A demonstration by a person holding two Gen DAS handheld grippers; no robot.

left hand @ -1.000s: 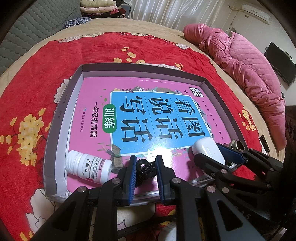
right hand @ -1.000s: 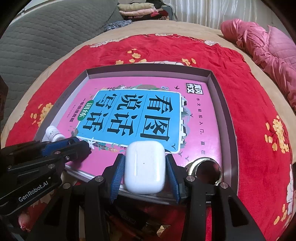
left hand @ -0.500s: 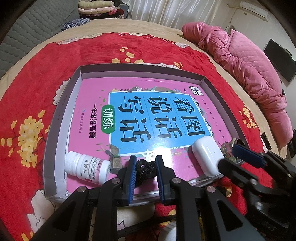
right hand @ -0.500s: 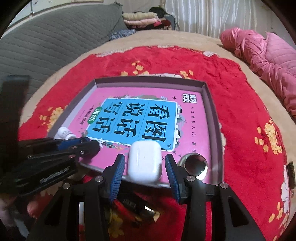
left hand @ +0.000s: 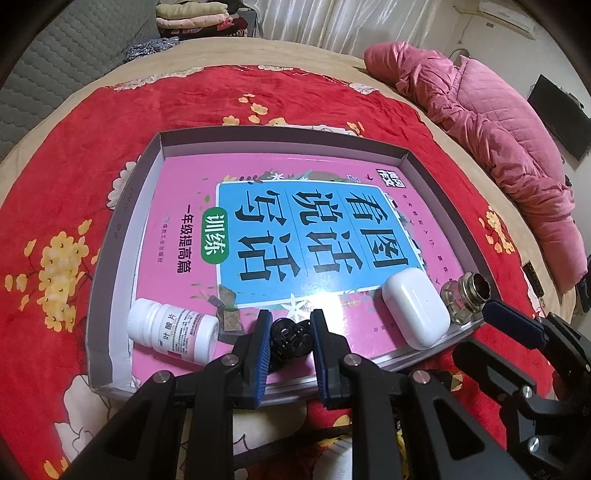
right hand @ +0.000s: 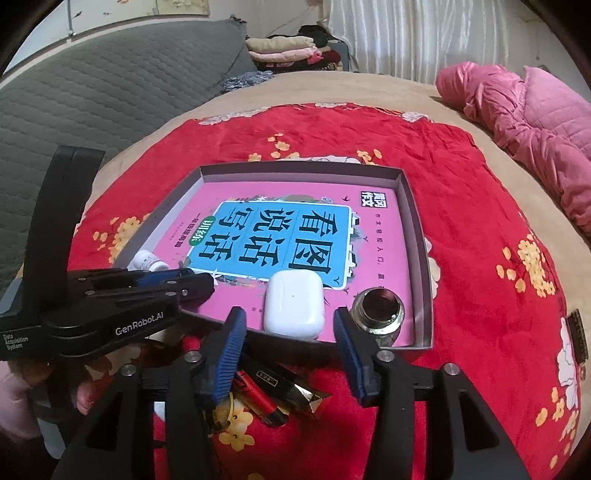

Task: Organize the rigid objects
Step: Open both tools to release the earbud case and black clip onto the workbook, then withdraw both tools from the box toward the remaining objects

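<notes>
A shallow grey box on the red blanket holds a pink book. On the book lie a white pill bottle, a white earbud case and a small glass jar. My left gripper is shut on a small black clip at the box's near edge. My right gripper is open and empty, just short of the box, with the earbud case beyond its fingers.
A black and red folding tool and a gold-wrapped item lie on the blanket under my right gripper. A pink quilted coat lies at the right. A grey headboard stands at the left, folded clothes behind.
My right gripper has let go of the earbud case, opened and drawn back from the box. The case now lies on the book. My left gripper stays shut on the clip.
</notes>
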